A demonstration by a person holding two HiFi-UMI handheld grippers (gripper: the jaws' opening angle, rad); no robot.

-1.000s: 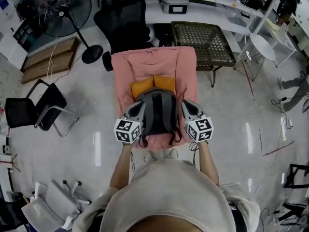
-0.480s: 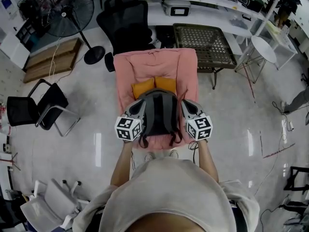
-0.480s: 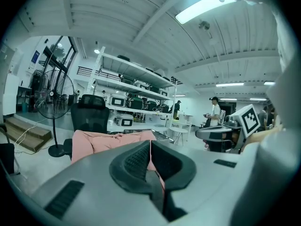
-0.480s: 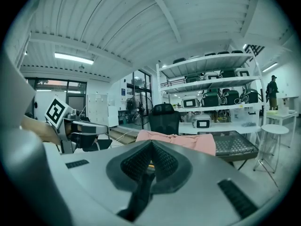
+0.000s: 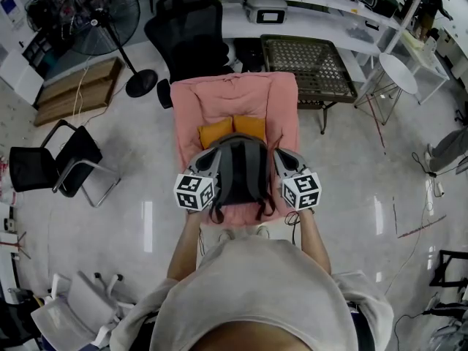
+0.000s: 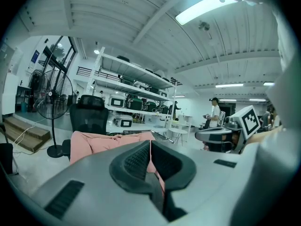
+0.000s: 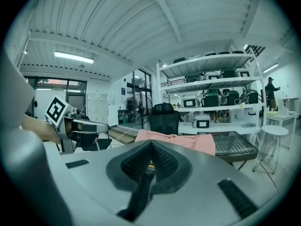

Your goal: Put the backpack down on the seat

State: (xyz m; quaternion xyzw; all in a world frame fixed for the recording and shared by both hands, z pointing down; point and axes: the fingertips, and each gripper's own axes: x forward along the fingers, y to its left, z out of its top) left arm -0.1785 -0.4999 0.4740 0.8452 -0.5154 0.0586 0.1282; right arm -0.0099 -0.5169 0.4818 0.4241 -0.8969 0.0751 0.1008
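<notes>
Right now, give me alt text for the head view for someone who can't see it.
Seen from above, a person holds a grey-and-black backpack over a pink seat, the left tongs and right tongs shut on either side of it. Two orange cushions lie on the seat just behind it; a black office chair stands beyond.

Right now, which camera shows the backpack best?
The head view: it shows the whole grey backpack from above, over the pink seat. The left and right gripper views each show only a dark strap pinched between shut jaws, not the bag's body.
</notes>
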